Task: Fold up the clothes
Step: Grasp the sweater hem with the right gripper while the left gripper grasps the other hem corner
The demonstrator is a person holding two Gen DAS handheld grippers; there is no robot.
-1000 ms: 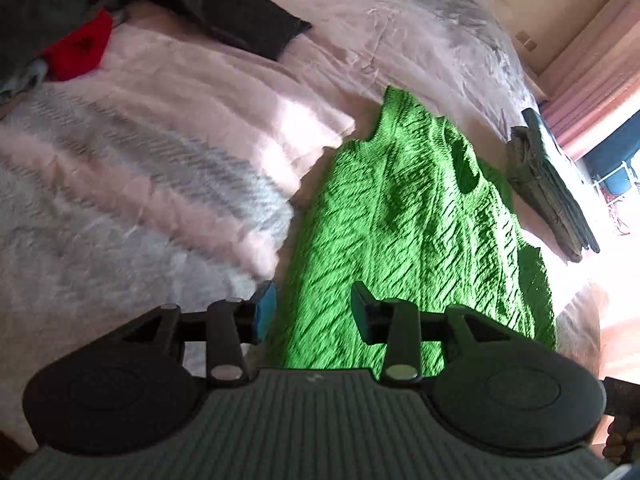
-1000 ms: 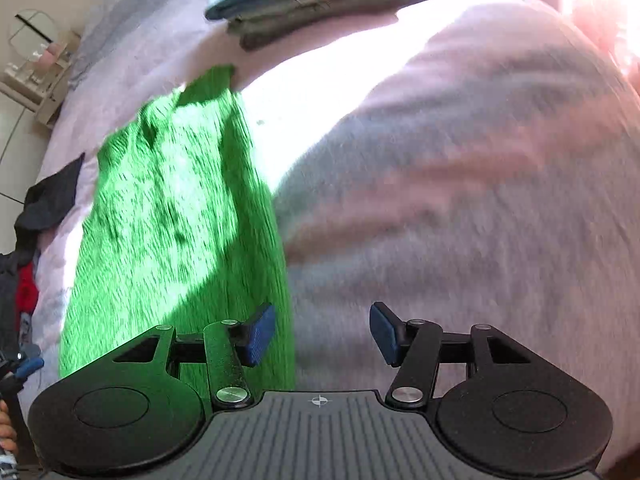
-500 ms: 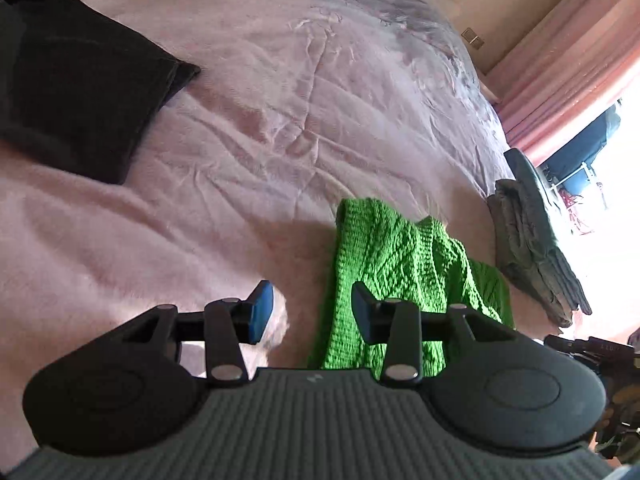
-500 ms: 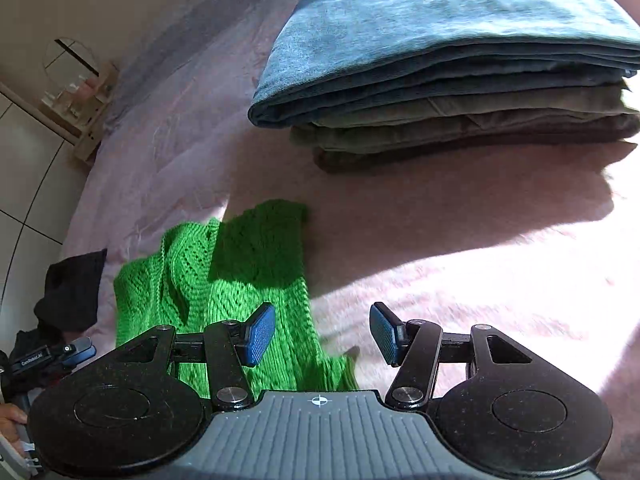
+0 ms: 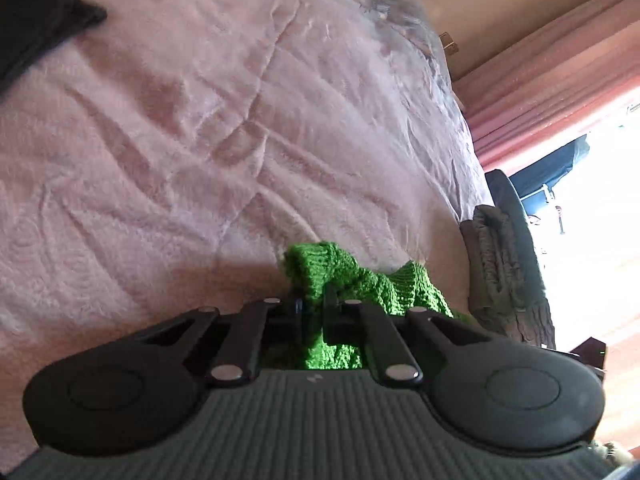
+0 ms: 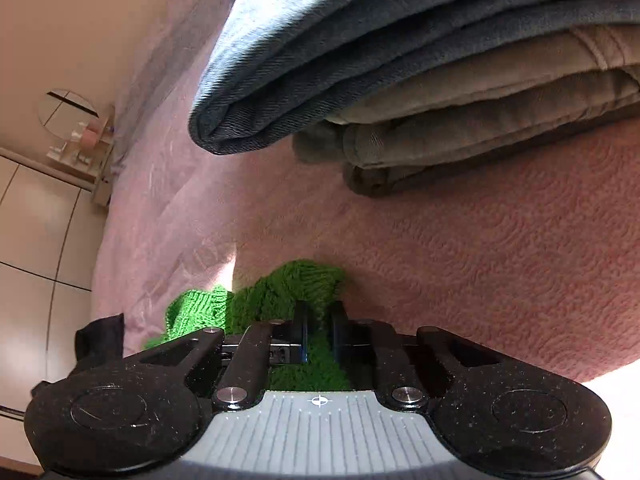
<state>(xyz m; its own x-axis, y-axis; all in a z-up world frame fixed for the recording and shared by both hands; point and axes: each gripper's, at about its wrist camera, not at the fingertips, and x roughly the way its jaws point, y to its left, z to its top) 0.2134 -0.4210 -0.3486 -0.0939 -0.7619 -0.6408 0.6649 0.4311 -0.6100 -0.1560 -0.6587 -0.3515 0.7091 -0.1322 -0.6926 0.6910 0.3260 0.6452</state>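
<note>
A bright green knitted sweater [image 5: 344, 280] lies on a pink bedspread [image 5: 200, 140]. My left gripper [image 5: 312, 312] is shut on one top corner of the sweater, with green knit bunched between the fingers. My right gripper [image 6: 319, 326] is shut on the other top corner of the sweater [image 6: 288, 292], just in front of a stack of folded clothes. Most of the sweater is hidden under both grippers.
A stack of folded grey-blue and olive clothes [image 6: 420, 72] lies close ahead of the right gripper, and shows at the right in the left wrist view [image 5: 504, 264]. A black garment [image 5: 32, 28] lies at the far left. Pink curtains [image 5: 552, 80] hang beyond the bed.
Both grippers moved forward along the sweater to its far corners and closed on them. The folded stack now looms much closer to the right gripper.
</note>
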